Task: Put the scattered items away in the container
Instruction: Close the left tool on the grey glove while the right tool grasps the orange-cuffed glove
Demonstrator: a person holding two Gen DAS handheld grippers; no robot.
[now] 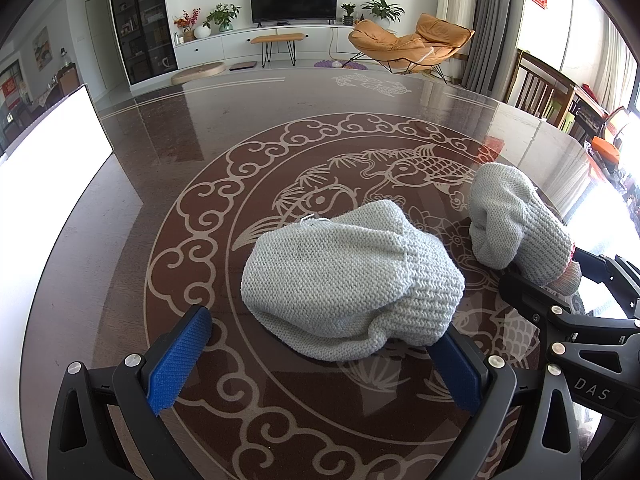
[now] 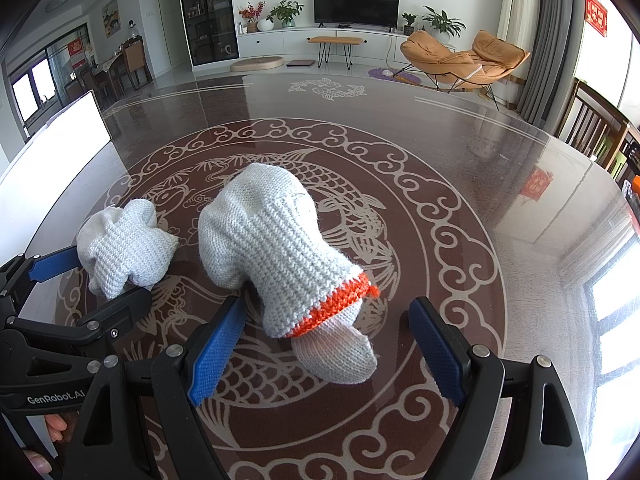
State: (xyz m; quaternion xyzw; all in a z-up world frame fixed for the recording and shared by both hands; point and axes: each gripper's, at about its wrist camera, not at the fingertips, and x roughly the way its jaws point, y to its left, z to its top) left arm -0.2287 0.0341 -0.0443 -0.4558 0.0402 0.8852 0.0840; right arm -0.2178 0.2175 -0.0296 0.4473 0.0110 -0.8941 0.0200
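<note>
At the far left edge of the table (image 2: 460,152) stands a white container (image 1: 56,136), overexposed so its inside cannot be read. It lies well apart from both gloves.

The left hand-held gripper (image 1: 320,360) is spread wide, holding nothing. The crumpled grey knitted glove (image 1: 352,284) lies straight ahead of it, bunched into a mound between the blue pads (image 1: 180,360), its bulk just beyond their tips and its right end overlapping the right pad. The mound runs across the gap rather than along it, so a short push forward should bring it fully within the grip.

The right hand-held gripper (image 2: 328,356) also stands wide and empty. The second knitted glove (image 2: 280,240), with an orange-trimmed cuff (image 2: 336,308), points its long axis toward this gripper, cuff end nearest and already lying between the pads. Each gripper appears nearer to its own glove, so one glove per hand looks the natural pairing, the left glove being closer to the container.
</note>
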